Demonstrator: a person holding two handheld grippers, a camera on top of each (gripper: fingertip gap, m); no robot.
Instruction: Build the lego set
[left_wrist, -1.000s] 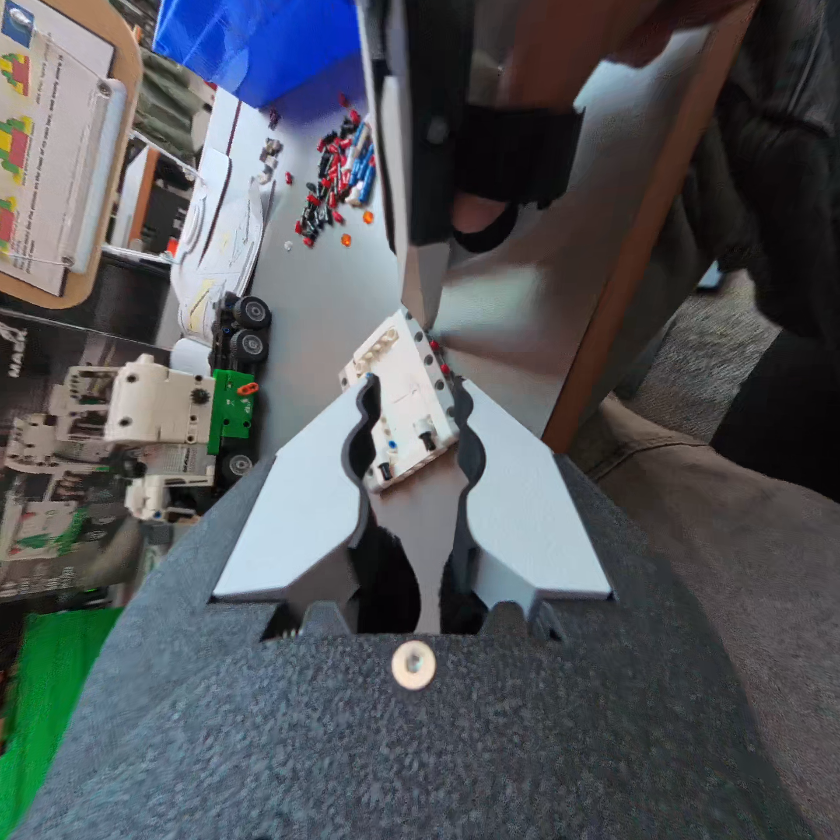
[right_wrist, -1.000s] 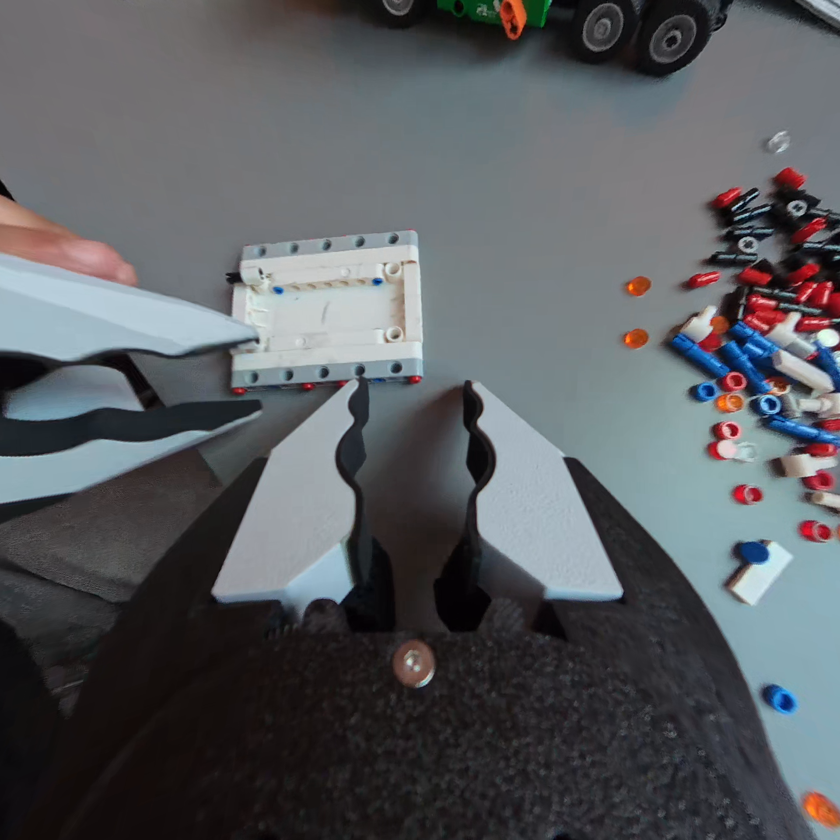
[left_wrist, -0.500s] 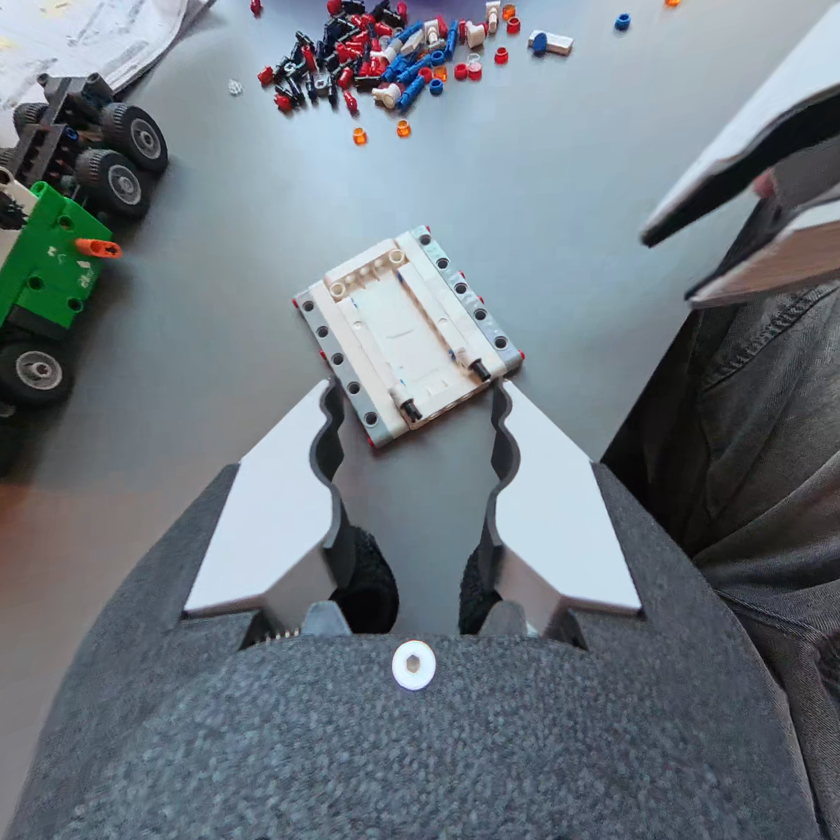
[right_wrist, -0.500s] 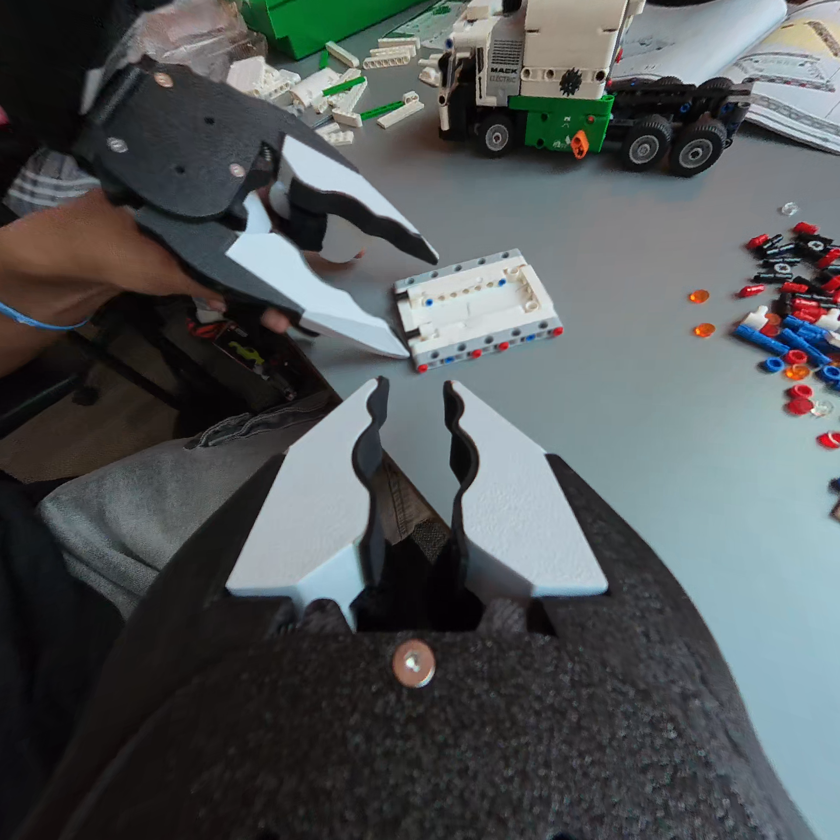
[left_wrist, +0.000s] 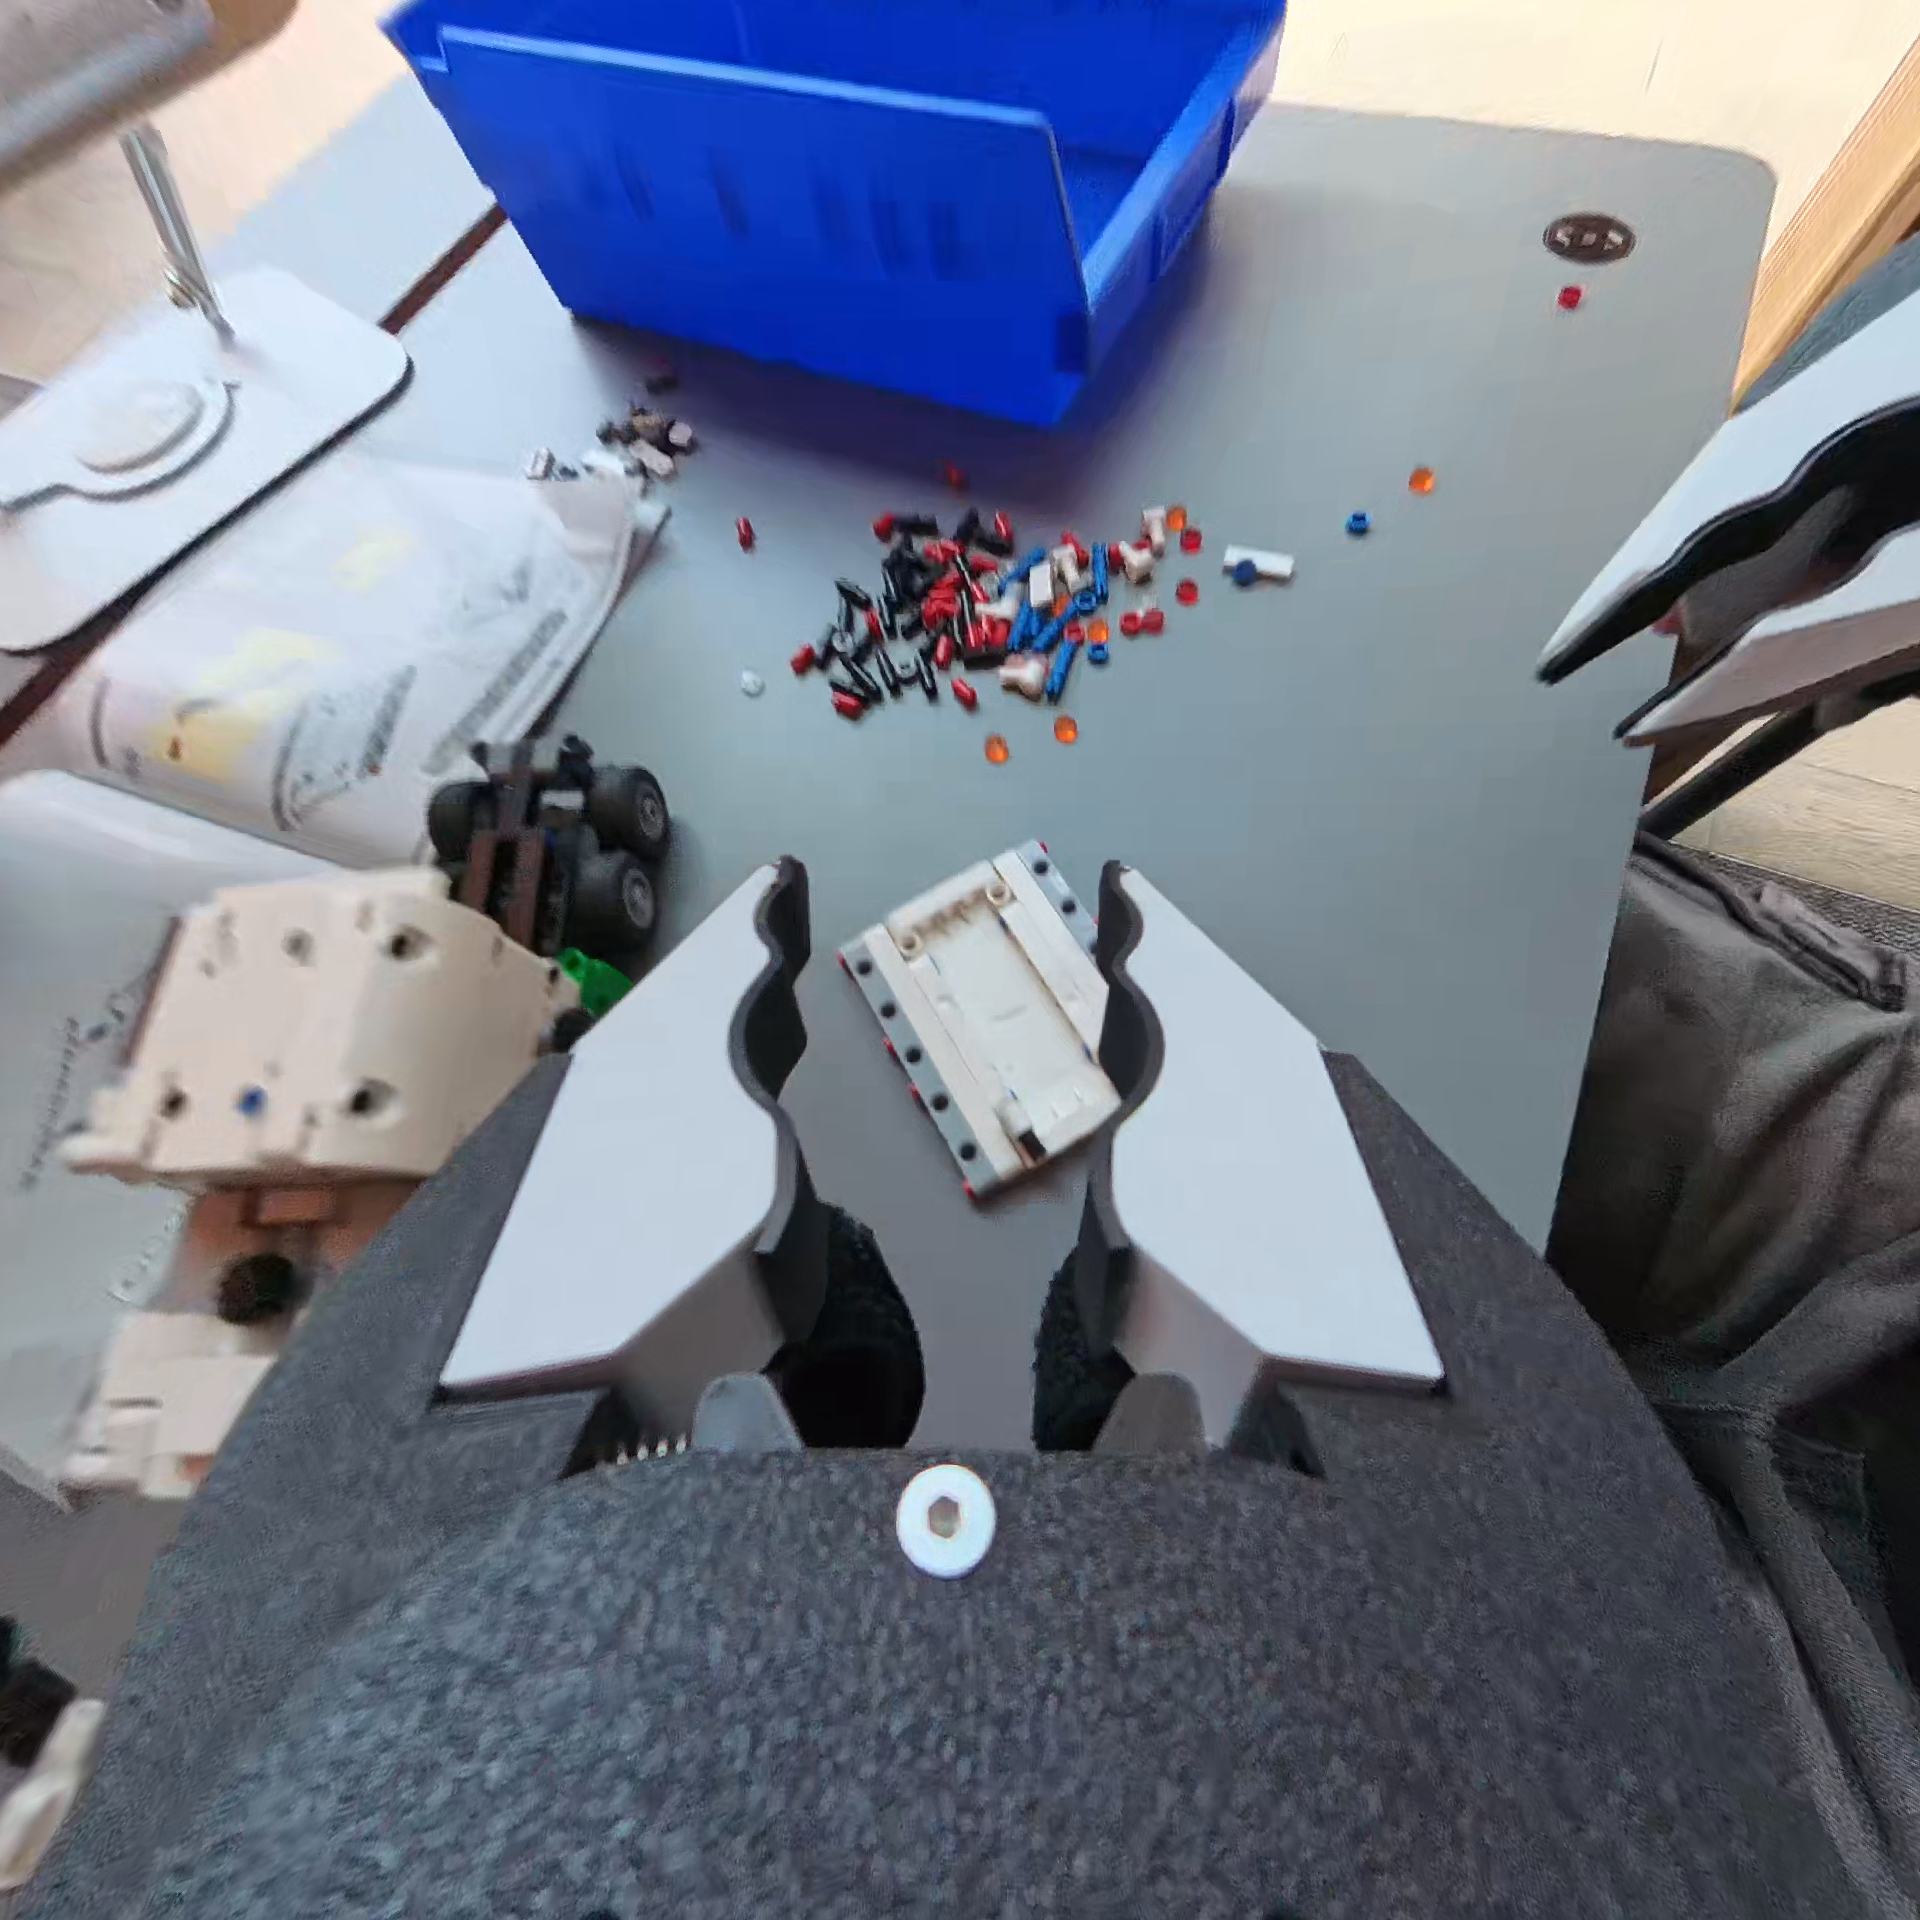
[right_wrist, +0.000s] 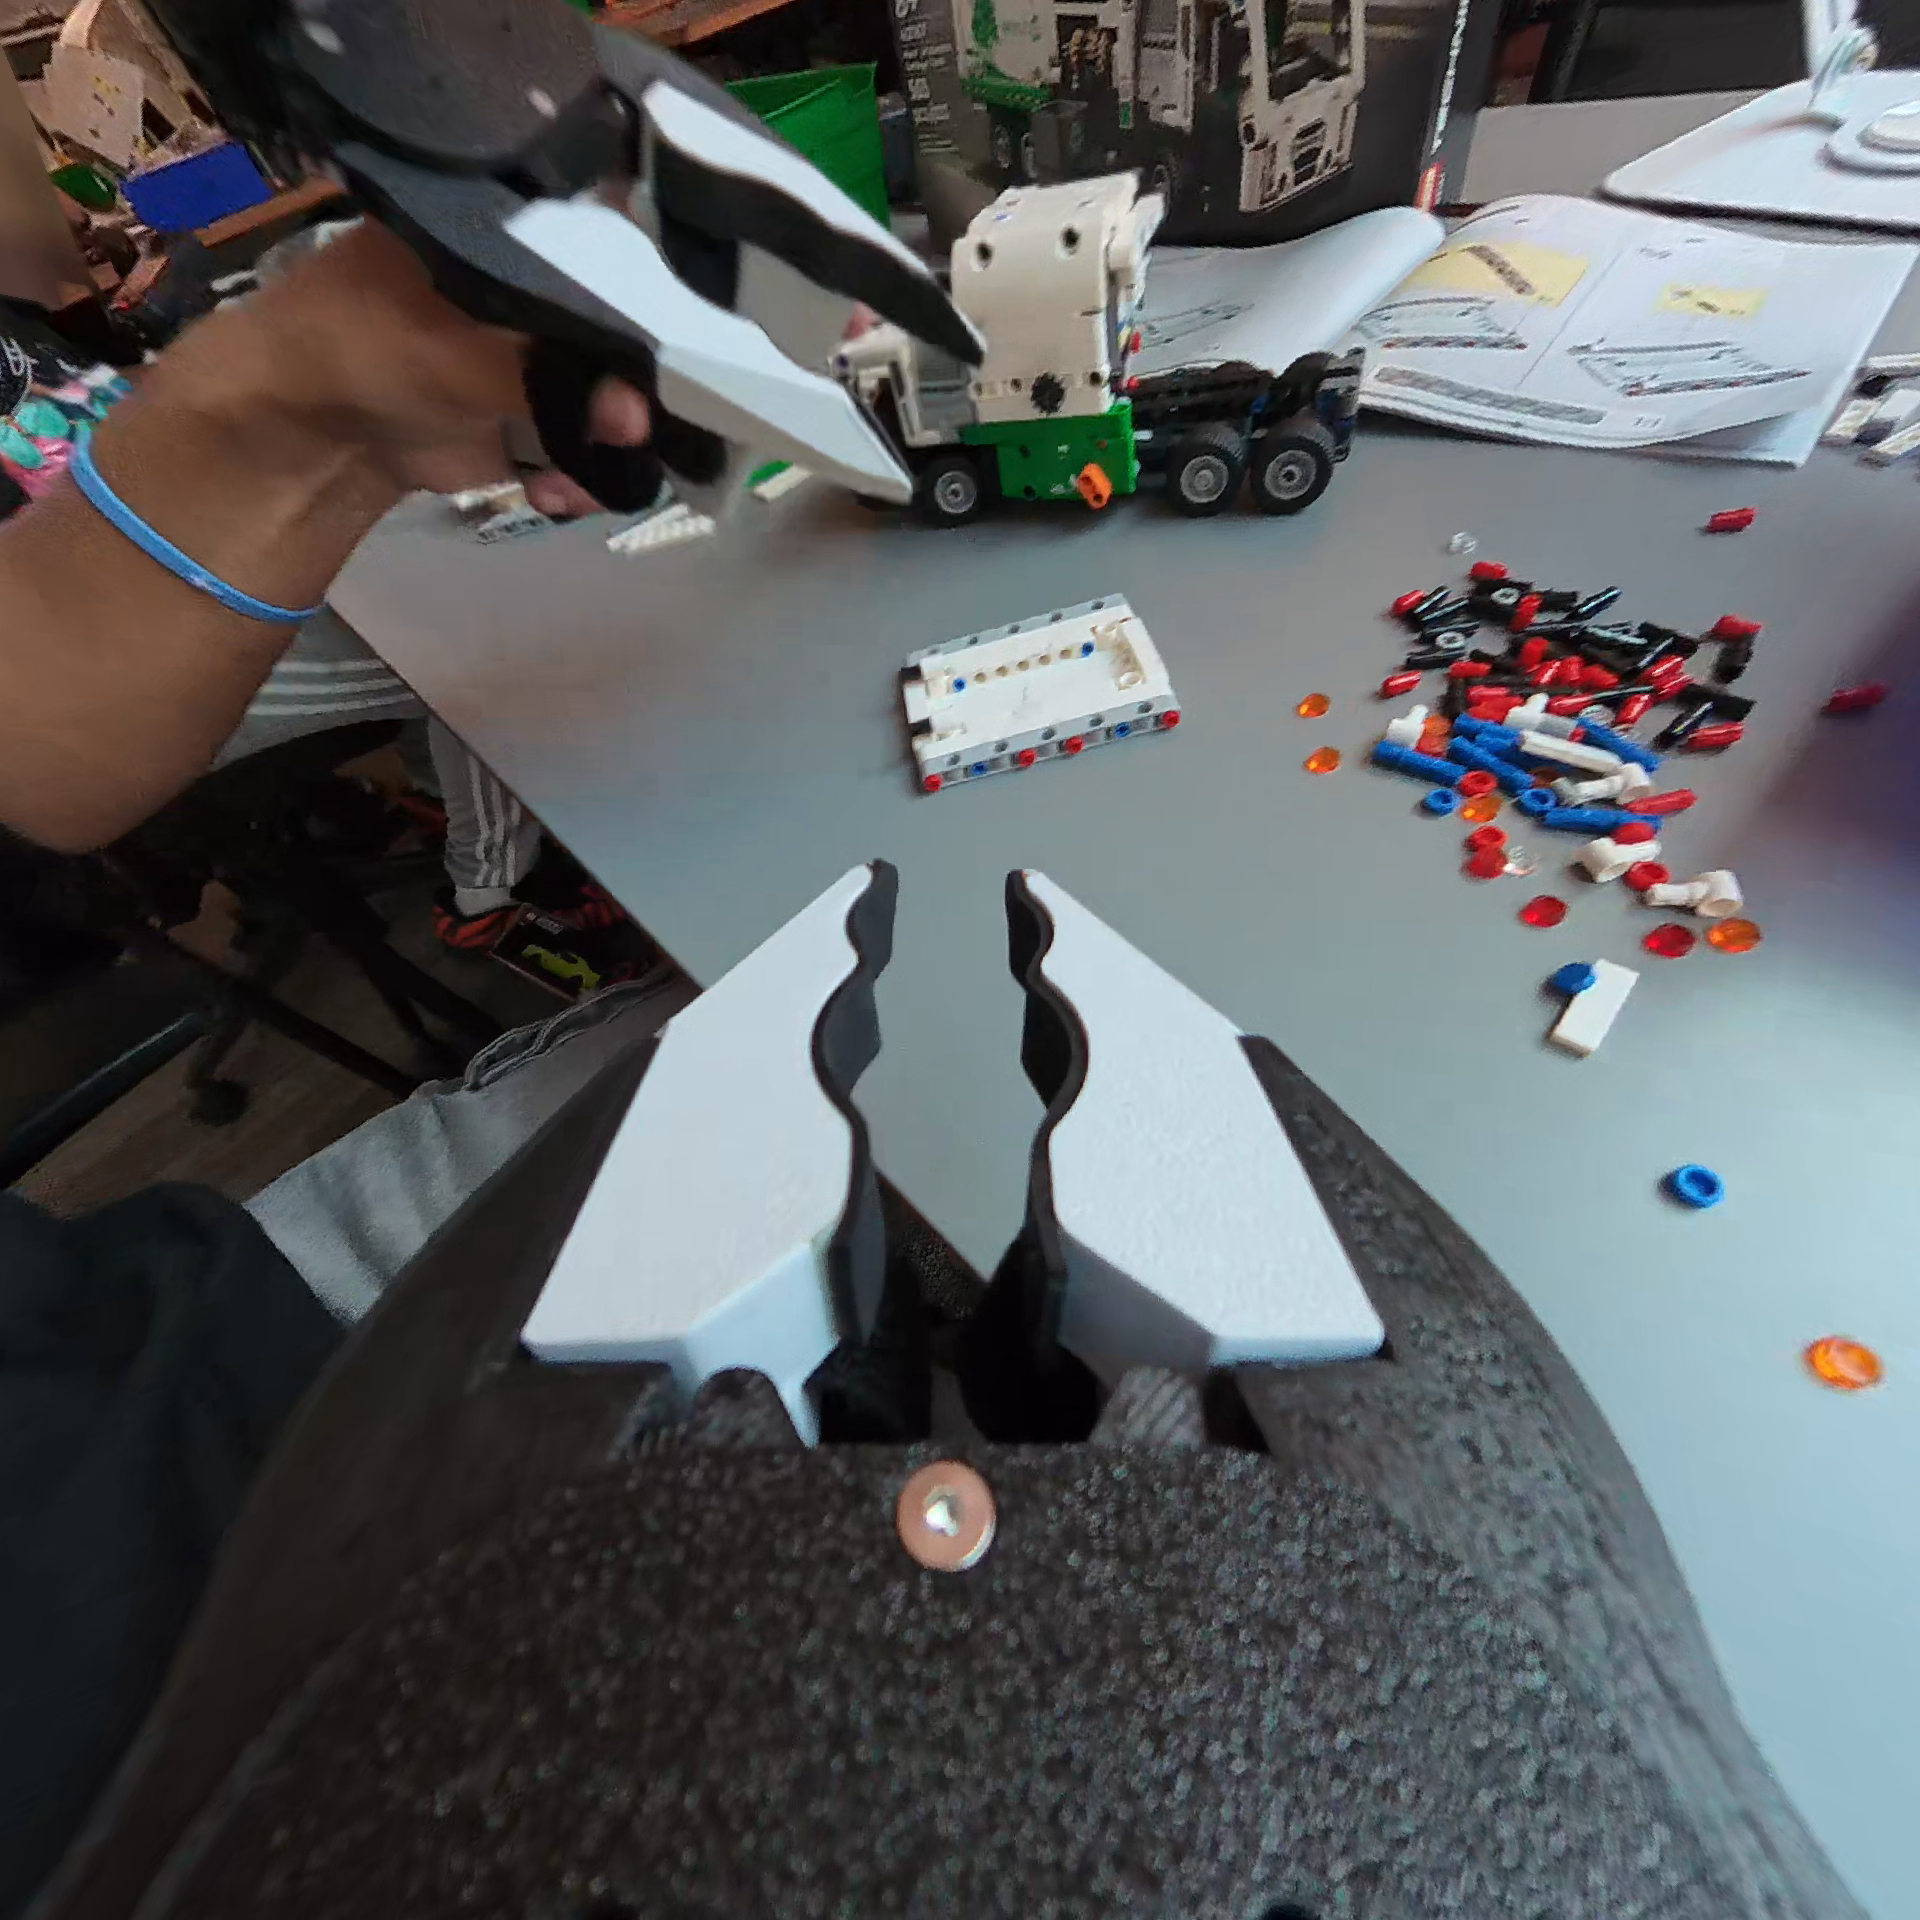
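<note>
A flat white and grey lego panel (right_wrist: 1039, 691) with red and blue pins along its edge lies on the grey table (right_wrist: 1195, 1039). In the left wrist view the panel (left_wrist: 987, 1023) shows below, between the open fingers. My left gripper (left_wrist: 951, 883) is open and empty; in the right wrist view it (right_wrist: 940, 416) hangs in the air left of the partly built white and green truck (right_wrist: 1049, 312). My right gripper (right_wrist: 951, 878) is empty with a narrow gap between its jaws, over the table's near edge, short of the panel.
A pile of small red, black, blue and white pins (right_wrist: 1558, 727) lies right of the panel. A blue bin (left_wrist: 831, 187) stands at the far end. An open instruction booklet (right_wrist: 1558, 312) and the set's box (right_wrist: 1195, 94) lie behind the truck. Loose white pieces (right_wrist: 665, 530) sit left.
My left gripper has lifted away from the panel and now hangs higher, near the truck. My right gripper has drawn back toward the near table edge. The panel has not moved.
</note>
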